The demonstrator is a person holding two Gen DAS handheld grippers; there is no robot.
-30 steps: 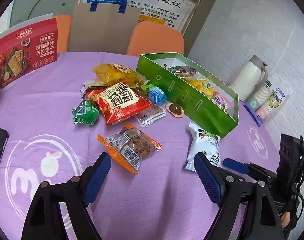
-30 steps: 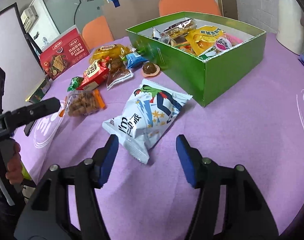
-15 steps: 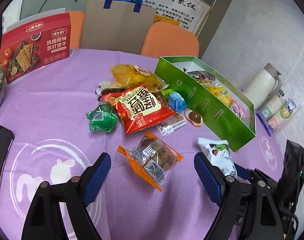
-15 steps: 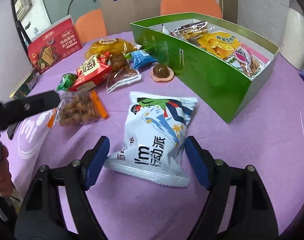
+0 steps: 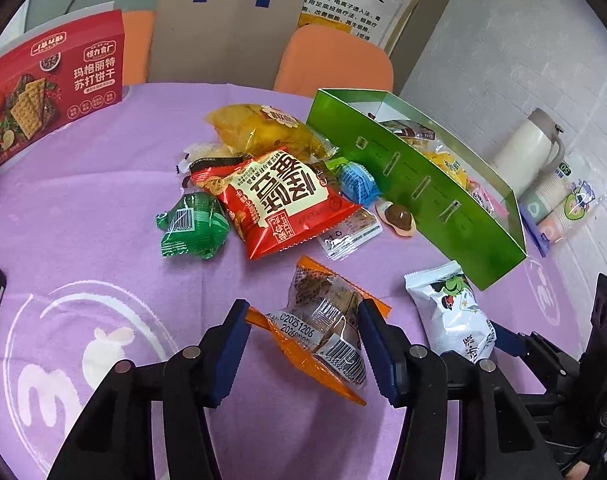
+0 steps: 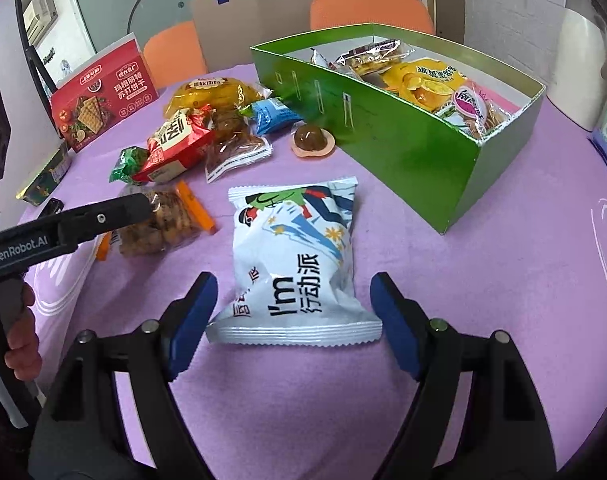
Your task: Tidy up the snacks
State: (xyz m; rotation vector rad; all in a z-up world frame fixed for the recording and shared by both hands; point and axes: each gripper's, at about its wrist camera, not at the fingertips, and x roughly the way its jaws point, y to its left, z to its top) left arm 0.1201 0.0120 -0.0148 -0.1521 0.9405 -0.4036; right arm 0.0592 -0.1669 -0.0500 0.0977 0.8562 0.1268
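A clear cookie packet with orange edges [image 5: 323, 328] lies on the purple tablecloth [image 5: 103, 208]. My left gripper [image 5: 301, 340] is shut on it, with a pad against each side. In the right wrist view that packet [image 6: 159, 228] sits under the left gripper's finger [image 6: 103, 216]. A white "I'm" snack packet [image 6: 295, 248] lies flat, and my right gripper [image 6: 293, 320] stands open astride its near end. The same white packet [image 5: 455, 312] shows at the right of the left wrist view. The green box [image 6: 403, 152], open on top, holds several snacks.
A loose pile sits left of the box: red chip bag [image 5: 279, 196], green packet [image 5: 193, 224], yellow bag [image 5: 263, 132], blue packet [image 5: 355, 180], jelly cup [image 5: 399, 216]. A red cracker box [image 5: 51, 84] stands far left. Thermos [image 5: 523, 148] and paper cups [image 5: 559, 204] stand at right.
My left gripper moved forward over the orange-edged packet and its jaws narrowed onto it. My right gripper advanced until its fingers straddle the white packet's near end.
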